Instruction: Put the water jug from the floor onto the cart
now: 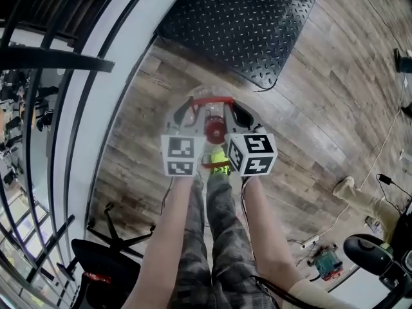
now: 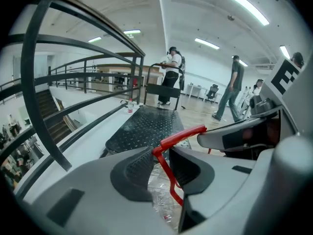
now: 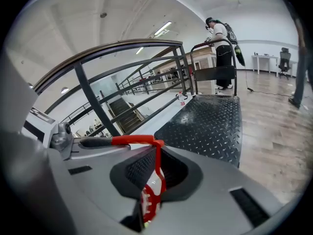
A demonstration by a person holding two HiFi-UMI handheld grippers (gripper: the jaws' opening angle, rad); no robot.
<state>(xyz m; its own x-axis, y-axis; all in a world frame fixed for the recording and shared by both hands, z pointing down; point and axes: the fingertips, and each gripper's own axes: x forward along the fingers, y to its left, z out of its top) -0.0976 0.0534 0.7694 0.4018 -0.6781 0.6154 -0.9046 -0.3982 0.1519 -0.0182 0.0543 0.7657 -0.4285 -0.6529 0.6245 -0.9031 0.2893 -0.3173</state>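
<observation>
The clear water jug (image 1: 207, 116) with a red cap (image 1: 216, 132) and a red handle (image 1: 212, 100) stands on the wooden floor just ahead of my feet. My left gripper (image 1: 191, 107) is at the handle's left end. In the left gripper view the handle's red strut (image 2: 164, 165) runs between the left gripper's (image 2: 161, 161) jaws with a gap beside it, so it is open. My right gripper (image 1: 237, 111) is at the handle's right end. The right gripper (image 3: 155, 169) is shut on the handle's strut (image 3: 157, 163). The black diamond-plate cart (image 1: 238, 31) lies beyond the jug.
A dark metal railing (image 1: 58, 63) and a white ledge run along the left, over a stairwell. An office chair (image 1: 96, 262) is at the bottom left. Cables and small gear (image 1: 328, 259) lie on the floor at right. Beyond the cart (image 2: 146, 126) several people (image 2: 171, 77) stand or walk.
</observation>
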